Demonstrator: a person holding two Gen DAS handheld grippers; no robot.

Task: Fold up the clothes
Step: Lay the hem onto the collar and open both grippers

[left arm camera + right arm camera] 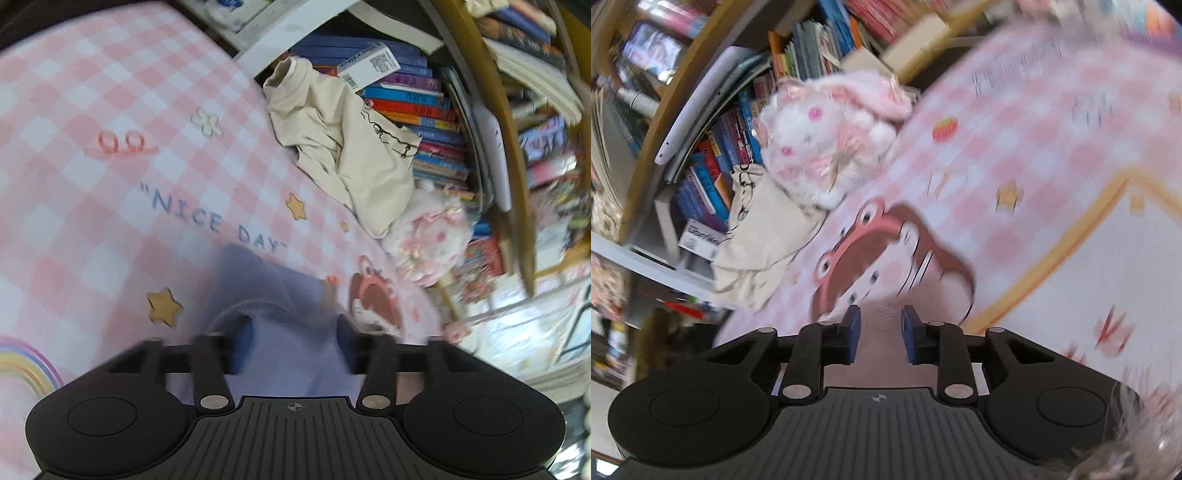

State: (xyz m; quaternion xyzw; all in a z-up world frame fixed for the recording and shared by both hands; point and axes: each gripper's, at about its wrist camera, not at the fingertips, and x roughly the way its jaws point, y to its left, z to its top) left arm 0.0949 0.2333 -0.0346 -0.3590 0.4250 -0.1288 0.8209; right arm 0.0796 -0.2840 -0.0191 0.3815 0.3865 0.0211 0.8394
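A lavender garment (pixel 280 314) lies on the pink checked blanket (pixel 110 155), bunched between the blue pads of my left gripper (pixel 293 343); the jaws stand wide apart around the cloth. A cream top (pixel 332 140) lies crumpled at the blanket's far edge against the books; it also shows in the right wrist view (pixel 764 236). My right gripper (pixel 879 328) is open and empty, low over the blanket's frog print (pixel 871 254). Both views are motion-blurred.
A white and pink plush rabbit (pixel 827 140) sits by the cream top, also in the left wrist view (pixel 432 236). Stacked books (pixel 417 96) and a wooden shelf frame (pixel 491 110) border the blanket. A fuzzy pale object (pixel 1145 435) shows at the lower right.
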